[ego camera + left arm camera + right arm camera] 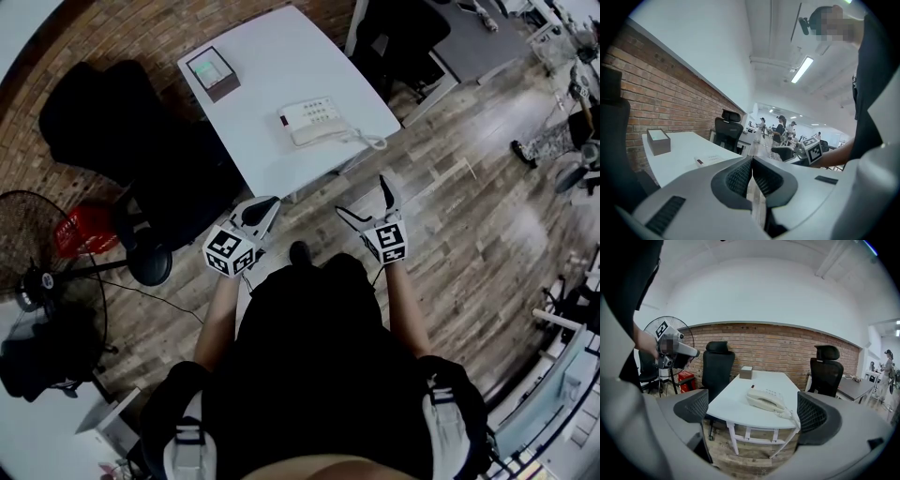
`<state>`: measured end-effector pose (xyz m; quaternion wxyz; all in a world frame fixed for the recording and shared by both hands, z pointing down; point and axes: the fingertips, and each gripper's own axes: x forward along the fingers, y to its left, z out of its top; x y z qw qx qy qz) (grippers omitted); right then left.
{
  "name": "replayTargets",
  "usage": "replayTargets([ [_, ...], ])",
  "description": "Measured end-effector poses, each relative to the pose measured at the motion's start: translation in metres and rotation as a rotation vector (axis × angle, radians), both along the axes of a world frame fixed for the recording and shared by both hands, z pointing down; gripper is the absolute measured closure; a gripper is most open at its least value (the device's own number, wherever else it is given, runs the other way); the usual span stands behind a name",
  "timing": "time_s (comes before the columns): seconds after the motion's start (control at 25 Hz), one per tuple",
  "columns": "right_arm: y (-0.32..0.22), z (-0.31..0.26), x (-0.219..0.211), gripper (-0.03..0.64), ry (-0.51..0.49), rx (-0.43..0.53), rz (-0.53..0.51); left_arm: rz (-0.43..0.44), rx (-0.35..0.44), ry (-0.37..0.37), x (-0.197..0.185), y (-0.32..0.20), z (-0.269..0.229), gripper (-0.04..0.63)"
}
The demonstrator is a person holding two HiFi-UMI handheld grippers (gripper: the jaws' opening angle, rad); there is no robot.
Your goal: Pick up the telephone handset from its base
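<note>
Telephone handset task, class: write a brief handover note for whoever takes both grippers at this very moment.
Left gripper: fingers shut, empty, held short of the table.
Right gripper: fingers open, empty, pointed at the phone.
The handset lies on the telephone base, near the front edge of the white table.
Done: nothing; handset not yet touched.
Left to do: move in, probably close the open fingers on the handset, and lift it.

box [214, 72] — fan [42, 272] — chairs [89, 117]
</note>
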<state>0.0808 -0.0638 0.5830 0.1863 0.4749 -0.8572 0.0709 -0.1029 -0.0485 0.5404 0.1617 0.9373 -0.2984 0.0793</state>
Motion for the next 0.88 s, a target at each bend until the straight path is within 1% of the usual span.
replayTargets([
  [0.2,-0.004,0.005,-0.007,0.041,-0.005,-0.013,0.0,-0.008,-0.002,0.001,-0.01,-0.007,0.001,0.575],
  [0.4,-0.019,0.007,-0.008,0.041,-0.001,-0.017,0.004,-0.018,-0.004,-0.001,-0.017,-0.015,0.001,0.575],
  [0.52,-0.034,0.008,-0.012,0.041,0.0,-0.018,-0.009,-0.045,-0.005,0.005,-0.024,-0.025,0.002,0.575],
  [0.68,-0.057,0.009,-0.01,0.041,0.031,-0.001,-0.027,-0.079,-0.003,0.011,-0.031,-0.041,0.002,0.575],
  [0.88,-0.09,0.004,-0.005,0.041,0.042,0.003,-0.033,-0.103,0.0,0.016,-0.028,-0.063,0.003,0.575],
])
